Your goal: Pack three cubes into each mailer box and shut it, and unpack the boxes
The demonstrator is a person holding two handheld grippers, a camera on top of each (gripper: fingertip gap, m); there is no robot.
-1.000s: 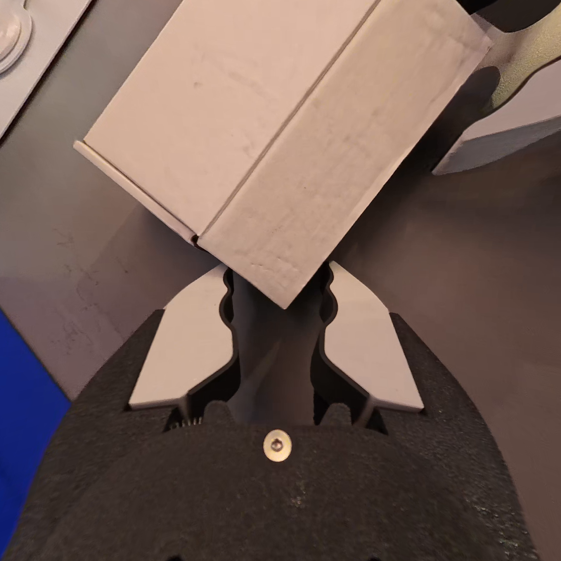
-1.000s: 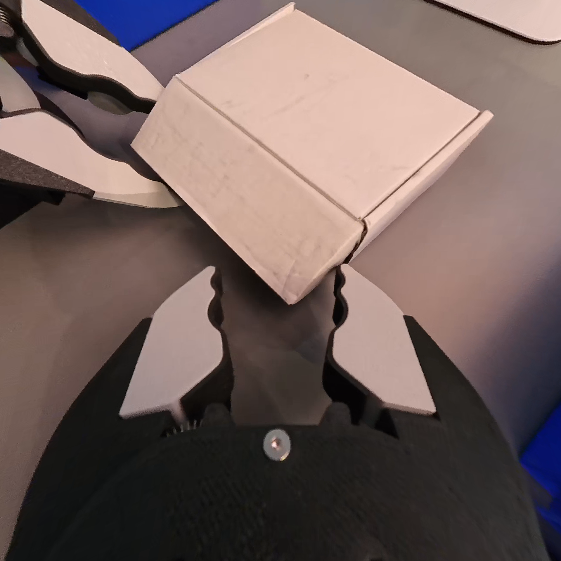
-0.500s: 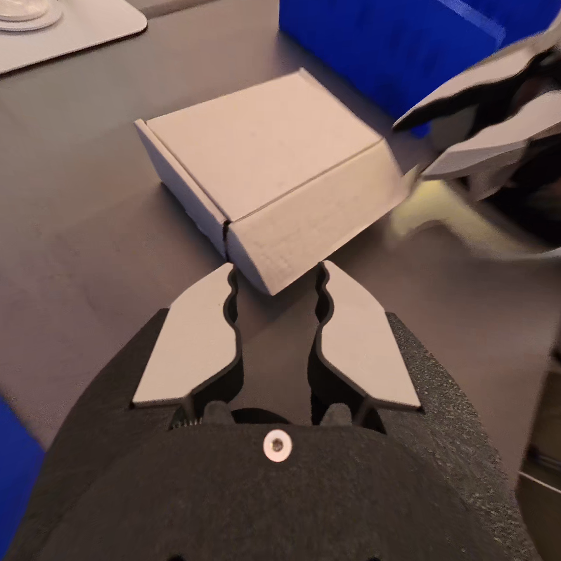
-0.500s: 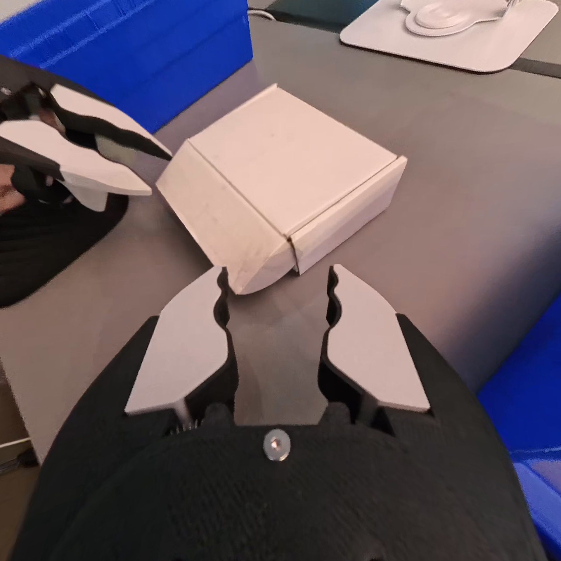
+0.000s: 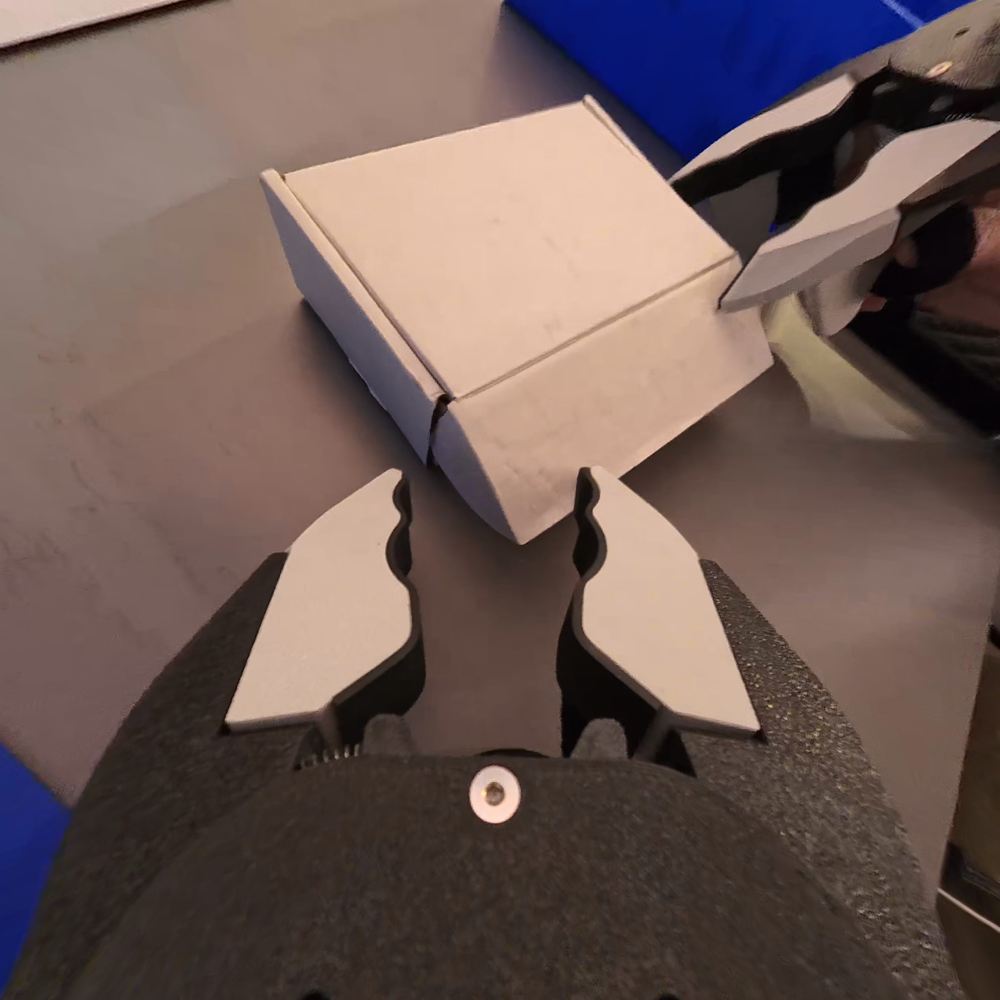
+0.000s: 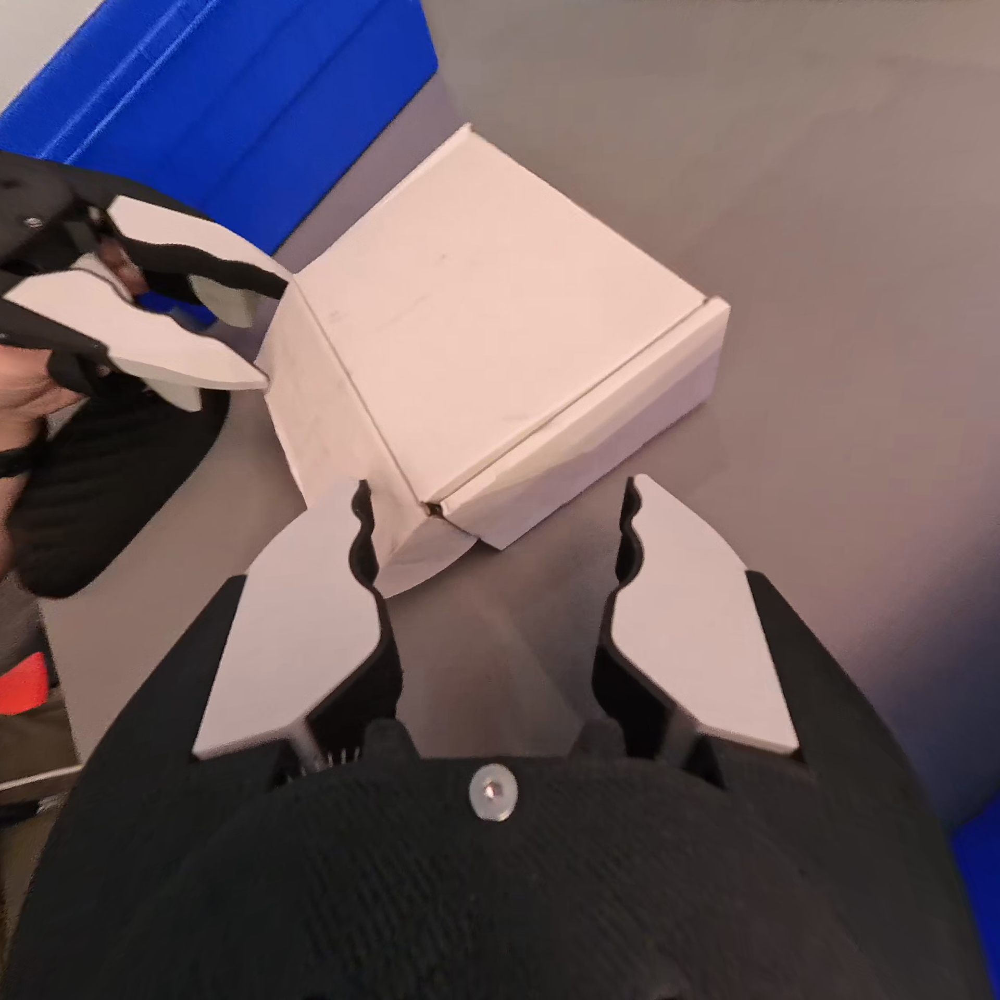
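Note:
A white mailer box (image 5: 503, 292) lies closed on the grey table, also in the right wrist view (image 6: 487, 357). Its front flap bulges out a little at the near corner. My left gripper (image 5: 489, 481) is open and empty, its tips just short of the box's near corner. My right gripper (image 6: 495, 489) is open wide and empty, with the box's other near corner between its tips. Each gripper also shows in the other's view: the right one (image 5: 779, 232) beside the box's right end, the left one (image 6: 216, 330) beside its left end. No cubes are in view.
A blue bin (image 5: 703, 59) stands behind the box; it also shows in the right wrist view (image 6: 227, 108). Another blue bin edge (image 6: 974, 844) is at the right. The grey table (image 5: 162, 379) has bare room left of the box. A hand (image 6: 27, 389) holds the left gripper.
Both grippers have pulled back and up from the box, which now rests flat on the table. The right gripper's jaws have opened wider.

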